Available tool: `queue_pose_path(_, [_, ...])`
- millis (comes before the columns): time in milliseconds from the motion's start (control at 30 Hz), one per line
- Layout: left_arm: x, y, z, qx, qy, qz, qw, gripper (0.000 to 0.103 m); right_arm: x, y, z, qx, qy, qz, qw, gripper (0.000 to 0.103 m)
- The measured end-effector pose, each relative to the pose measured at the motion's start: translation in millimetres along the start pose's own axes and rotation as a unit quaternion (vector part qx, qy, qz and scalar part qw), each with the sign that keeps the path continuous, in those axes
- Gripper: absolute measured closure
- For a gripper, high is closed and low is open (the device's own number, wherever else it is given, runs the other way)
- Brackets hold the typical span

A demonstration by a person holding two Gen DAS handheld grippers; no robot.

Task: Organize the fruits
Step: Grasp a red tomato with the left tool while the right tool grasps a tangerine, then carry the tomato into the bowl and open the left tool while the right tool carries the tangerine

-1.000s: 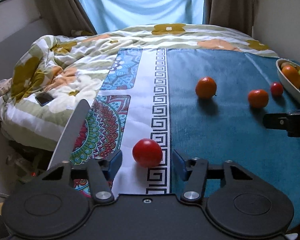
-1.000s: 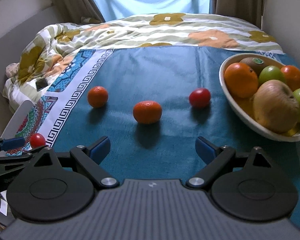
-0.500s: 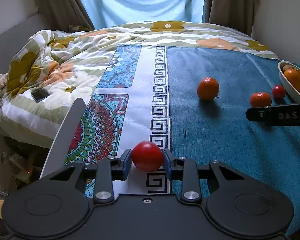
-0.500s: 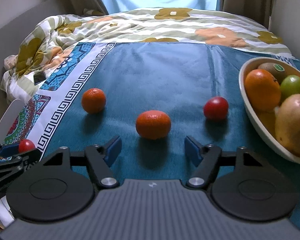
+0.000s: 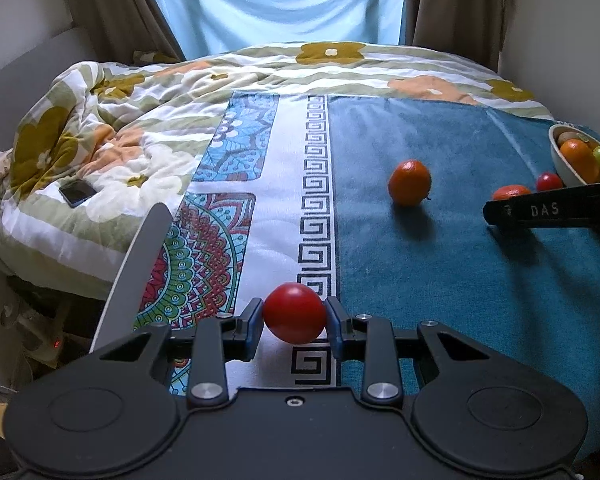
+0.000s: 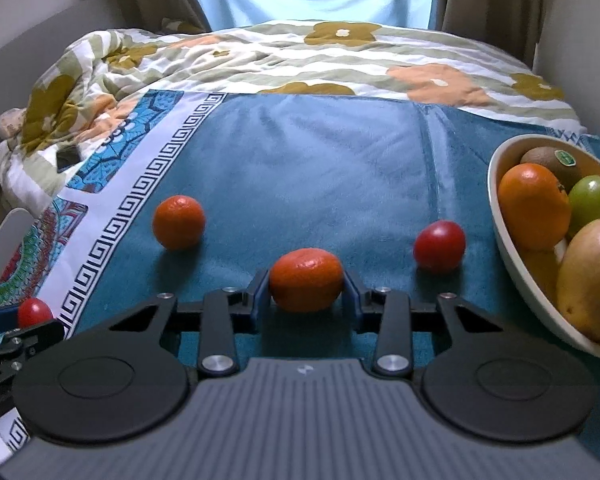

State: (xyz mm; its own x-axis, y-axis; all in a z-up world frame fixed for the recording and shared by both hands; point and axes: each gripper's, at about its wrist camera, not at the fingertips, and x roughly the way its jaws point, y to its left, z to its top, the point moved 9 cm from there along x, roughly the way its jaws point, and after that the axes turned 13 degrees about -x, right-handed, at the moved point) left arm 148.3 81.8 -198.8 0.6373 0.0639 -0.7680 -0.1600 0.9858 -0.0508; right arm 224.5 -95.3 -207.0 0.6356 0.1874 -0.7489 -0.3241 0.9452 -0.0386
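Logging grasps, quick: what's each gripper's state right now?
Left gripper: closed on the tomato.
Right gripper: closed on the tangerine.

Before me the bed (image 6: 340, 152) wears a teal patterned-border blanket (image 6: 320, 184) over a floral duvet (image 5: 112, 128); on the blanket lie a round orange tangerine (image 6: 179, 222), a small red tomato (image 6: 439, 245), and a cream oval fruit bowl (image 6: 512, 252).

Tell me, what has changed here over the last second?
Both grippers closed on fruit. The left gripper, open a second ago, shut on the red tomato. The right gripper moved forward and closed around the mandarin. The other mandarin, the second tomato and the fruit bowl stayed put.
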Motion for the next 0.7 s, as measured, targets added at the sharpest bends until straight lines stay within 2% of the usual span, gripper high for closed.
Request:
queue_pose_path(400, [-34, -22, 17, 0.004, -0.020, -0.018, 0.9996, 0.067, -37, -8, 13, 0.008, -0.030, 0.005, 0.999, 0.050])
queue_pose_path(700, [-67, -71, 44, 0.009, -0.037, -0.059, 0.9975, 0.067, -82, -48, 16, 0.029, -0.043, -0.010, 0.999, 0.050])
